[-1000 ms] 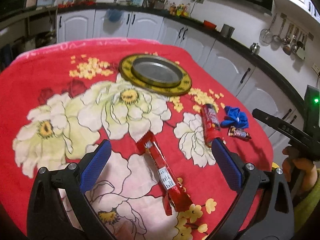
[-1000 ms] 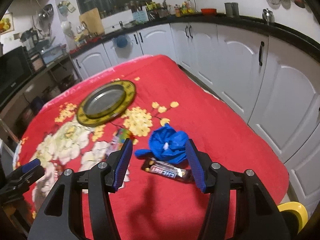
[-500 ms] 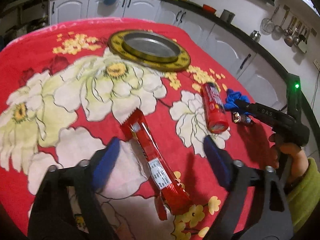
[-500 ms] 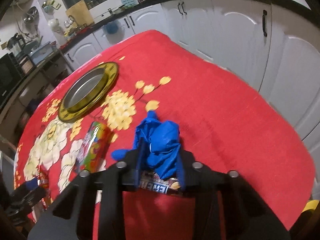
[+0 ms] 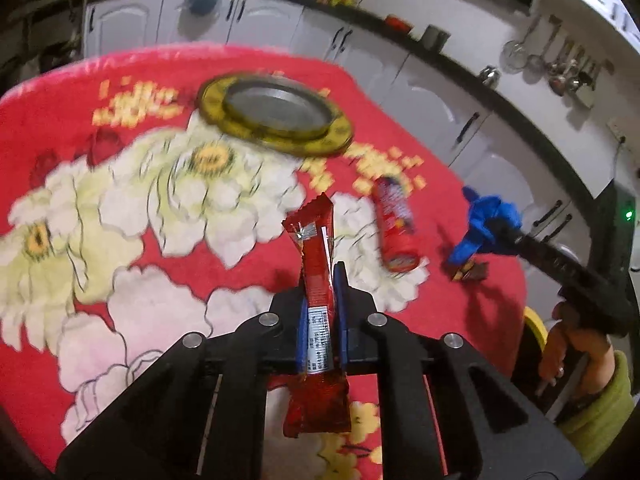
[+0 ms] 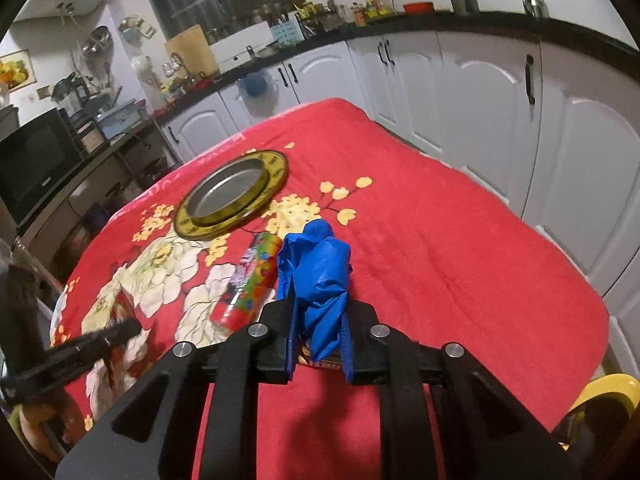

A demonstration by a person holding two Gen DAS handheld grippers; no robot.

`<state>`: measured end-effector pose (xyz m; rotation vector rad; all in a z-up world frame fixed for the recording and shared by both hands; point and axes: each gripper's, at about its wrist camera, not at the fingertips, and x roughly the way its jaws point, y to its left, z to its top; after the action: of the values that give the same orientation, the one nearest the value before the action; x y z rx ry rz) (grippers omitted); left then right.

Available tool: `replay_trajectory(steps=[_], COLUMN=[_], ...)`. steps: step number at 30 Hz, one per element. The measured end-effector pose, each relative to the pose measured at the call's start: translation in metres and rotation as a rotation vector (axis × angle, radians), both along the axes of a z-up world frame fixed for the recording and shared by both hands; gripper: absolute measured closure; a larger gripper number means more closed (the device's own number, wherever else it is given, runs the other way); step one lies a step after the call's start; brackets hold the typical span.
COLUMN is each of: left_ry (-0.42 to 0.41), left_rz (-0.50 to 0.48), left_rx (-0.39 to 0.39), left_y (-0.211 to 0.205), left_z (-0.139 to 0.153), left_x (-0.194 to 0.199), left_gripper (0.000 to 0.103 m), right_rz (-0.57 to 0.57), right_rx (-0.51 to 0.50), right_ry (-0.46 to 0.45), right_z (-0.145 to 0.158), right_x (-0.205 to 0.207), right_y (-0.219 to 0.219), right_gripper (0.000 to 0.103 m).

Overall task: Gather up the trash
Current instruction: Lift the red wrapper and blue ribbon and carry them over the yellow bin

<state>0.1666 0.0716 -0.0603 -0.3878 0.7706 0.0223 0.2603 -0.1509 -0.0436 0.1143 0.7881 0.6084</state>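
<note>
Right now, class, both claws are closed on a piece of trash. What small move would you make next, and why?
Probably carry both pieces to the plate. The left claw is shut on the red wrapper and the right claw on the blue bag, both already raised off the red cloth. The plate sits empty, and the candy tube and chocolate bar still lie loose.

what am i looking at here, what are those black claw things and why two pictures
No robot here: a person holds a black hand-held gripper in each hand, and each picture comes from a camera on one of them. The left gripper is shut on a red wrapper. The right gripper is shut on a blue crumpled bag. On the red flowered cloth lie a round tray, a colourful tube and a small chocolate bar.
</note>
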Motion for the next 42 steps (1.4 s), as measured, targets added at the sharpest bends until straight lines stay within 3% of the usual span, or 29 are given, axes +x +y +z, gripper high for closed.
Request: replay_trajectory(steps=[7, 19, 42], left_ry=[-0.101, -0.199, -0.266], left_rz=[-0.031, -0.071, -0.251], left_rx=[0.039, 0.064, 0.07], left_y=[-0.018, -0.05, -0.141], left_z=[0.033, 0.061, 0.083], left_x=[-0.012, -0.031, -0.03], left_gripper=[0.097, 0.097, 0.097], right_rz=[0.019, 0.041, -0.14], right_rx=[0.028, 0.079, 0.07], right_ry=[-0.064, -0.13, -0.186], right_z=[0.024, 0.062, 0.068], right_x=[-0.026, -0.071, -0.122], right_y=[-0.007, -0.035, -0.147], right_gripper=[0.087, 0.087, 0.087])
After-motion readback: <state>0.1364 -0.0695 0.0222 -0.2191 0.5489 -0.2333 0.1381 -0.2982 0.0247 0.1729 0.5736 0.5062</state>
